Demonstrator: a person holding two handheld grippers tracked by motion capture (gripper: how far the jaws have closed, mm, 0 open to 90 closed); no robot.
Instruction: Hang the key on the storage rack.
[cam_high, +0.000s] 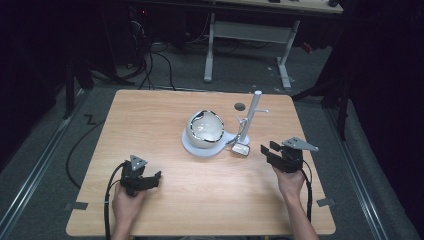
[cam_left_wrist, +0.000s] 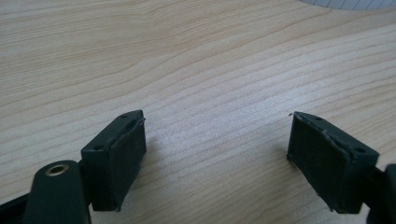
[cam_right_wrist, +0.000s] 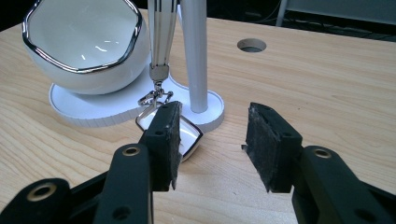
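A white egg-shaped bowl (cam_high: 205, 127) (cam_right_wrist: 84, 42) with a silver rim sits on a white stand base (cam_high: 192, 147) (cam_right_wrist: 93, 109) at mid-table. A white pole (cam_high: 252, 112) (cam_right_wrist: 194, 56) rises from that base. From it hangs a striped strap (cam_right_wrist: 161, 32) with a metal clasp (cam_right_wrist: 154, 95), ending in a square silver-rimmed tag (cam_high: 241, 149) (cam_right_wrist: 189, 137) that lies at the base's edge. My right gripper (cam_high: 267, 148) (cam_right_wrist: 212, 140) is open just short of the tag, with nothing between its pads. My left gripper (cam_high: 155, 177) (cam_left_wrist: 217, 154) is open over bare wood at the front left.
A round hole (cam_high: 240, 106) (cam_right_wrist: 251, 45) pierces the tabletop behind the pole. Grey tape tabs (cam_high: 76, 205) mark the front corners. Behind the table, on the floor, are cables and another table's white legs (cam_high: 209, 50). The stand base's edge (cam_left_wrist: 350, 3) lies ahead of the left gripper.
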